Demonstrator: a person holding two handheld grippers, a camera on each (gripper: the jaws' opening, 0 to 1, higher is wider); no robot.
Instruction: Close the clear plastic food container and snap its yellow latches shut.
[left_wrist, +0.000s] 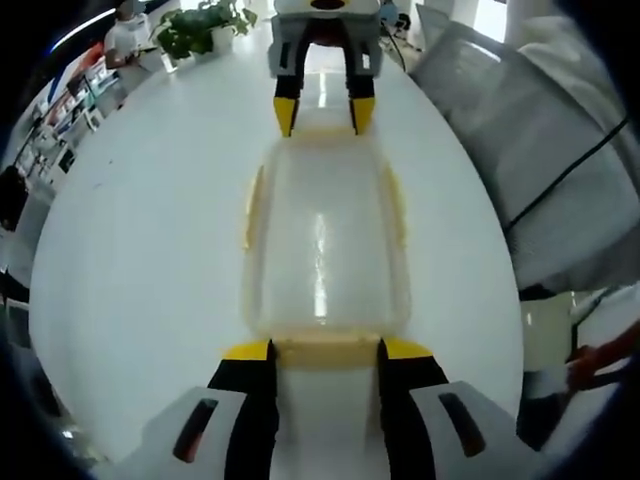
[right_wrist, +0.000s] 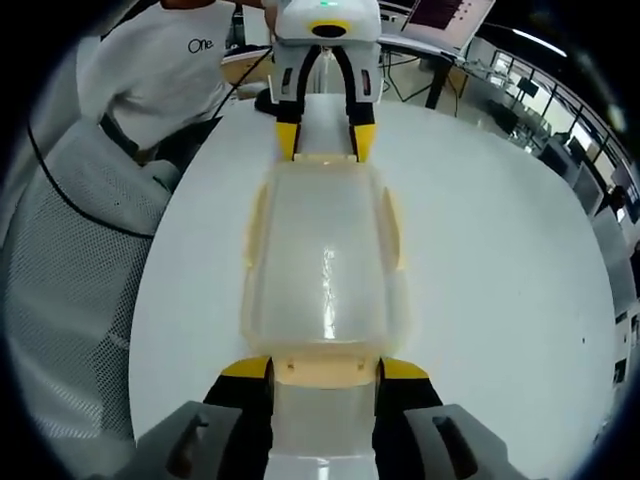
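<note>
The white table (left_wrist: 140, 260) carries the clear plastic food container (left_wrist: 325, 240), lid apparently down, lying lengthwise between the two claws. The left claw (left_wrist: 326, 352) stands partly open, its tips straddling the near yellow end latch (left_wrist: 326, 350); the right claw (right_wrist: 325, 372) stands likewise at the opposite end latch (right_wrist: 326, 372). Neither grips anything. The side latches (right_wrist: 254, 232) look unsnapped, though glare blurs them. Uneven pressing could skid the container or leave a latch half-caught.

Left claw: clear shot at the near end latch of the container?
Probably yes. The left claw already straddles the container's near yellow end latch, nothing between; the right claw sits at the far end.
</note>
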